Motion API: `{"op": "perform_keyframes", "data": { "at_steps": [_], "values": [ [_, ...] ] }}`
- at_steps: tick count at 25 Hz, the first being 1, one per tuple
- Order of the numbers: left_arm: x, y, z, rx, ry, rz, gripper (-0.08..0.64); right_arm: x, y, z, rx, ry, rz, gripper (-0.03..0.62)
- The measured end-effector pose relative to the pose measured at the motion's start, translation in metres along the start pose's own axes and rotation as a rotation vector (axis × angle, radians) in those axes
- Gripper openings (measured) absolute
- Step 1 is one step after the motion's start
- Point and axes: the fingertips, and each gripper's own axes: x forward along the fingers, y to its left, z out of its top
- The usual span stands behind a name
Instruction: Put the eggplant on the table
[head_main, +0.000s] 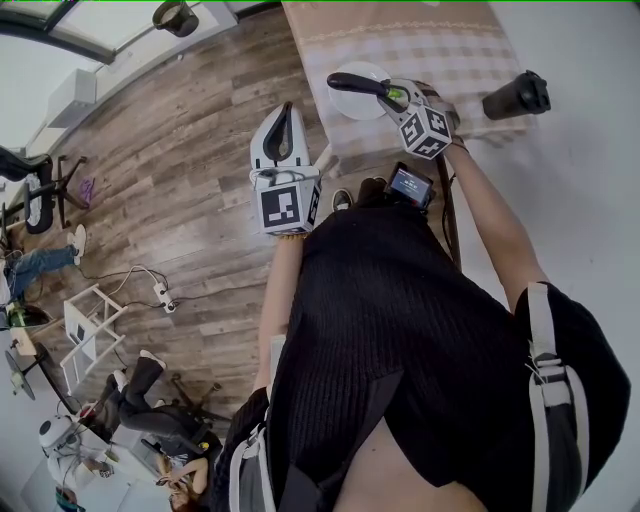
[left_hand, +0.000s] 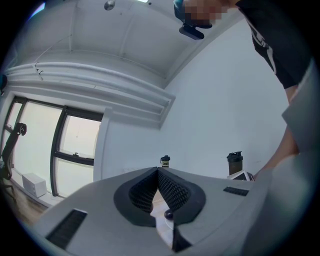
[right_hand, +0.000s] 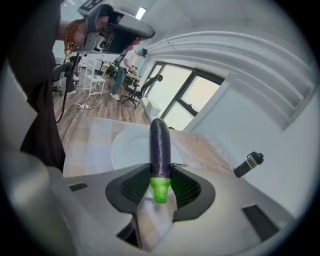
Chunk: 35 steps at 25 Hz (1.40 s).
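Note:
A dark purple eggplant (head_main: 355, 84) with a bright green stem end (right_hand: 160, 188) is clamped in my right gripper (head_main: 393, 96), its body sticking out past the jaws. It hangs over a white plate (head_main: 364, 110) on the table (head_main: 450, 40), which has a pale checked cloth. In the right gripper view the eggplant (right_hand: 160, 145) stands between the pads of my right gripper (right_hand: 161, 169), with the plate (right_hand: 125, 147) behind it. My left gripper (head_main: 285, 112) is off the table's left edge, over the floor, with its jaws closed together on nothing (left_hand: 158, 172).
A black bottle (head_main: 516, 96) lies at the table's right side and shows again in the right gripper view (right_hand: 248, 164). The left gripper view shows two bottles (left_hand: 165, 161) (left_hand: 235, 162) against a white wall. Chairs, cables and people are on the wooden floor (head_main: 200, 150) to the left.

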Motion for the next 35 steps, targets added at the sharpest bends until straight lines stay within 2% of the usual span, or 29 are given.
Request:
{"op": "perform_keyframes", "data": {
  "at_steps": [18, 30, 35],
  "values": [
    [0.003, 0.002, -0.009, -0.016, 0.029, -0.012, -0.011, 0.009, 0.009, 0.000, 0.105, 0.015, 0.086, 0.138],
    [0.003, -0.004, -0.014, 0.005, 0.044, -0.042, -0.011, 0.009, 0.010, 0.000, 0.118, 0.032, 0.081, 0.141],
    [0.004, -0.008, -0.016, 0.000, 0.055, -0.056, -0.011, 0.007, 0.007, 0.003, 0.134, 0.025, 0.074, 0.175]
  ]
}}
